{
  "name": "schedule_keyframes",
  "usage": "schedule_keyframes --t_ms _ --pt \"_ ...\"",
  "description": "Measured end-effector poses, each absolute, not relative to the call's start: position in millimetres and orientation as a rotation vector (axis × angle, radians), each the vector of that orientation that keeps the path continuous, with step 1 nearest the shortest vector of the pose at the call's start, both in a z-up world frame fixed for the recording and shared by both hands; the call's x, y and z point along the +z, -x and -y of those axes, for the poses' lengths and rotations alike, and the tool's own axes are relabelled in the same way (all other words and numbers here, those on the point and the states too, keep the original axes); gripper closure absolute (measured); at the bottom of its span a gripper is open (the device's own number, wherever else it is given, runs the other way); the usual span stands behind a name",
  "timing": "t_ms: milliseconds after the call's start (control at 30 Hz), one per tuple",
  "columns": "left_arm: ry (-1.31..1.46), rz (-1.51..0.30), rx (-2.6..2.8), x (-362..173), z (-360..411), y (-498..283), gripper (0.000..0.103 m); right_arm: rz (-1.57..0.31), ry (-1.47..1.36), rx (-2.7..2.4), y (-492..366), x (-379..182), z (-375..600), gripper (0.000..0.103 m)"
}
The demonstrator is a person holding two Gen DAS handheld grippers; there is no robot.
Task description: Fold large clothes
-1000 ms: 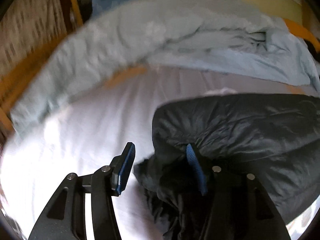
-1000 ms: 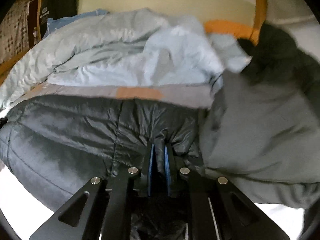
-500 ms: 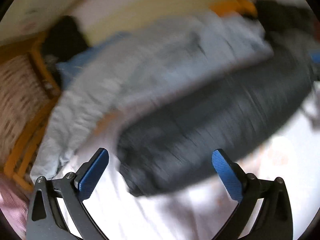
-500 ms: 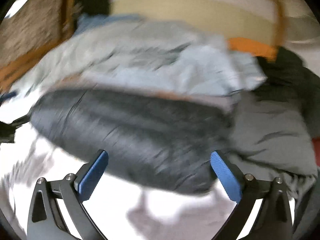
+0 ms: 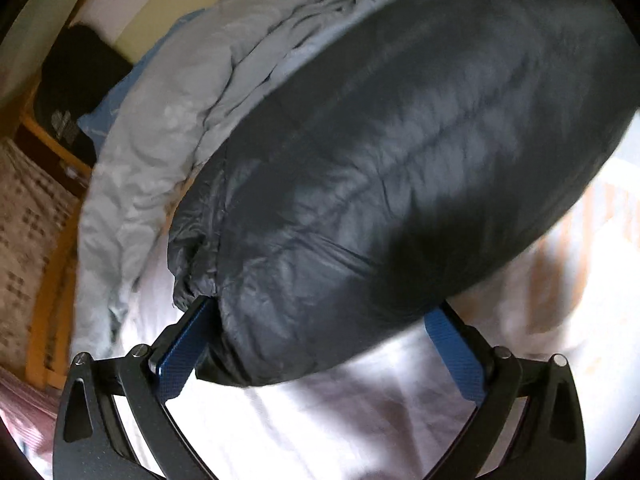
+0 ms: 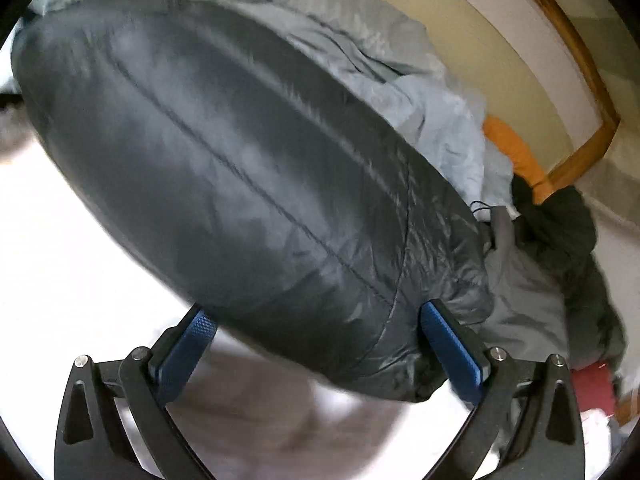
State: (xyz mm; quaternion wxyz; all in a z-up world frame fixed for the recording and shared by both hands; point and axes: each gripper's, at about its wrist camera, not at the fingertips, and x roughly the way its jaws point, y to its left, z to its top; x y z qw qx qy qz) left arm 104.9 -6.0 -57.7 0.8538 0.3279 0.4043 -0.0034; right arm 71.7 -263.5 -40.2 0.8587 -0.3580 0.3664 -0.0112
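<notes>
The dark puffy jacket (image 5: pixel 400 168) is lying on the white bed sheet (image 5: pixel 360 420) in a folded bundle — it looks mostly folded. The left tool (image 5: pixel 320 356) and right tool (image 6: pixel 320 352) are both standing wide open around its ends, holding nothing.

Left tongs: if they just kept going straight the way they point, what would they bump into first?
Most likely the dark jacket. It fills the view straight ahead of the open left tongs, its near edge already between their fingers, though depth is hard to judge.

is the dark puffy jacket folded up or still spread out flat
Folded: the jacket lies as one thick rounded bundle on the white sheet.
</notes>
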Motion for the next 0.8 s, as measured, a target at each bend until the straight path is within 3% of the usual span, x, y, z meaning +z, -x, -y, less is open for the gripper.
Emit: schedule_keyframes --t_ms 67,100,167,233,267,333,533,800 --pt "-0.699 -0.833 0.000 -64 7 -111 0.000 -0.742 0.783 -0.069 -80 -49 266 0.001" --pt "-0.685 -0.812 0.014 -64 6 -116 0.002 -0.730 0.765 -0.069 -82 -49 268 0.006" --pt "-0.656 -0.795 0.036 -63 4 -125 0.029 -0.720 0.757 -0.072 -88 -49 268 0.021" --pt "-0.631 -0.787 0.046 -59 3 -127 0.048 -0.704 0.772 -0.077 -91 -49 268 0.043" --pt "-0.628 -0.784 0.036 -56 6 -122 0.058 -0.703 0.765 -0.064 -88 -48 266 0.046" --pt "-0.644 -0.769 0.021 -49 10 -111 0.065 -0.715 0.743 -0.054 -80 -39 266 0.056" --pt "-0.576 -0.804 -0.012 -19 10 -62 0.066 -0.729 0.663 -0.022 -38 -3 271 0.057" --pt "-0.569 -0.778 -0.031 -18 5 -13 0.063 -0.753 0.630 -0.031 16 -6 269 0.054"
